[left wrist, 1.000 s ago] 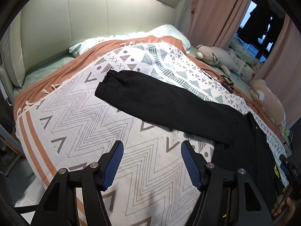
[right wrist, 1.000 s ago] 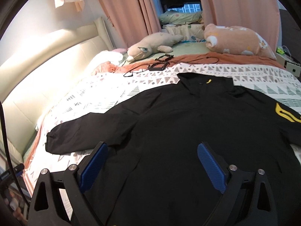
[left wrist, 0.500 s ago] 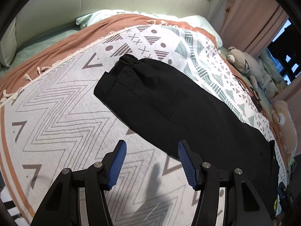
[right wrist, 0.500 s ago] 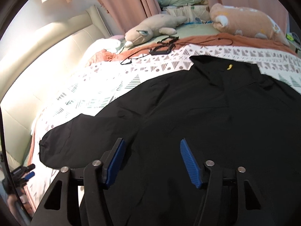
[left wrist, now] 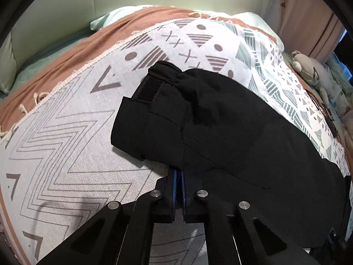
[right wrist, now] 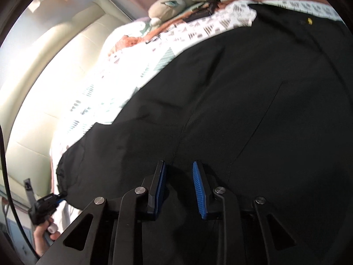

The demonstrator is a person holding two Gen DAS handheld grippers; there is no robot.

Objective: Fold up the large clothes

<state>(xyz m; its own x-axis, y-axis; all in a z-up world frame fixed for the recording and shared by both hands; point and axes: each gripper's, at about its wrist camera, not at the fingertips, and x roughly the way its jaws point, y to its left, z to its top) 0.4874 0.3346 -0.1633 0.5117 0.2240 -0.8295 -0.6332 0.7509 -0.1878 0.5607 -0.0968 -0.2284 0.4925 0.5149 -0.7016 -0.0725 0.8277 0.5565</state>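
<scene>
The black jacket (left wrist: 231, 119) is lying spread across the patterned blanket (left wrist: 72, 132) on the bed, one cuffed sleeve (left wrist: 158, 110) reaching outward. The left gripper (left wrist: 178, 172) is pinching that sleeve's edge, fingers pressed together. The right gripper (right wrist: 178, 176) is hovering over the jacket's body, fingers slightly parted.

left wrist: close, facing sleeve (left wrist: 167, 119) | right wrist: close over body | shared: black jacket (right wrist: 253, 114)
</scene>
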